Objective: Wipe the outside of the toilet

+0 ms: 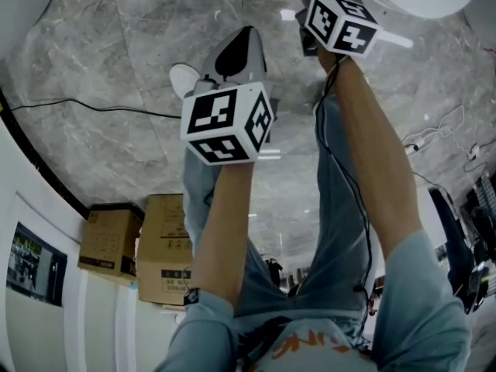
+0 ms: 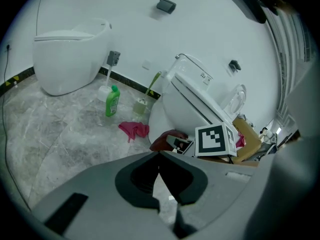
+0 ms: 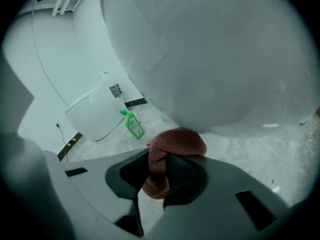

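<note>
Mid-wipe, I'd say: the right gripper (image 3: pixel 160 176) clamps a rust-red woven cloth (image 3: pixel 176 144) against the glossy white toilet bowl (image 3: pixel 215 59). The left gripper (image 2: pixel 160 184) is closed and empty. Next, a sweep along the curve.

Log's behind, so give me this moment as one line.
right gripper: shut on brown cloth, cloth against toilet bowl outside | left gripper: shut, empty

A green bottle (image 2: pixel 112 101) stands on the grey marble floor (image 2: pixel 60 129) near a crumpled pink rag (image 2: pixel 134 129).
</note>
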Tool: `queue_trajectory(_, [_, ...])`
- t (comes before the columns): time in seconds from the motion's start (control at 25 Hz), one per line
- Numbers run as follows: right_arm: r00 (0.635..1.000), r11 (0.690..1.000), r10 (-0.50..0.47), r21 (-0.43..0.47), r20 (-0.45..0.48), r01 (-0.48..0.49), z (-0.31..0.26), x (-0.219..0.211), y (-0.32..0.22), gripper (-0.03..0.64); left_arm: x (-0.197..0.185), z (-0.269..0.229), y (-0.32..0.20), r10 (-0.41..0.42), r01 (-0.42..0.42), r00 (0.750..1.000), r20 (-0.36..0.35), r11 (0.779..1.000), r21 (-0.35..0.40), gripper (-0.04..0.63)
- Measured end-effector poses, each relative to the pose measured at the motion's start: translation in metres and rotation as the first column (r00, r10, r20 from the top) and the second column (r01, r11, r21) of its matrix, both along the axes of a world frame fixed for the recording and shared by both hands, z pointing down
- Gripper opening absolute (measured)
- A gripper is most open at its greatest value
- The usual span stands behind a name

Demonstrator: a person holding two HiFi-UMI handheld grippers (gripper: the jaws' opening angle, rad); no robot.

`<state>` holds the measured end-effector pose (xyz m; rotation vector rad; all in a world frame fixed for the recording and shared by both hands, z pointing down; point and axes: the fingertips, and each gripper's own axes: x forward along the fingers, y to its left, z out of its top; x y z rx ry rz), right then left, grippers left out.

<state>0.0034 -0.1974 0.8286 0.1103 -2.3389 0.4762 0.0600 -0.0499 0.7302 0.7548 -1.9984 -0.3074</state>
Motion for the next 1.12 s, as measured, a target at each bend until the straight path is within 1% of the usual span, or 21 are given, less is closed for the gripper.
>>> queue_trajectory(0.28, [0.997, 0.999, -0.05, -0.01, 0.058, 0.051, -0.037, -0.044, 0.045, 0.074, -0.034, -0.025, 0.036, -0.02, 0.021, 0.999, 0.034, 1.0, -0.008, -0.005])
queue_trajectory(0.44, [0.992, 0.995, -0.098, -0.019, 0.074, 0.1, -0.068, -0.047, 0.075, 0.074, -0.05, -0.049, 0.053, -0.038, 0.038, 0.998, 0.056, 0.999, -0.011, -0.005])
queue_trajectory(0.56, [0.985, 0.989, -0.142, -0.014, 0.096, 0.144, -0.099, -0.047, 0.09, 0.074, -0.064, -0.072, 0.058, -0.044, 0.045, 0.995, 0.086, 0.999, -0.009, -0.005])
queue_trajectory(0.68, [0.977, 0.985, -0.172, -0.001, 0.126, 0.173, -0.134, -0.046, 0.097, 0.074, -0.073, -0.098, 0.061, -0.049, 0.05, 0.992, 0.118, 0.999, -0.01, -0.005])
queue_trajectory(0.84, [0.967, 0.98, -0.198, 0.026, 0.162, 0.197, -0.19, -0.04, 0.094, 0.074, -0.077, -0.139, 0.064, -0.044, 0.048, 0.986, 0.158, 0.999, -0.019, -0.005])
queue_trajectory(1.12, [0.936, 0.967, -0.253, 0.104, 0.244, 0.234, -0.313, -0.032, 0.073, 0.075, -0.084, -0.239, 0.051, -0.047, 0.049, 0.964, 0.261, 0.999, 0.0, -0.005])
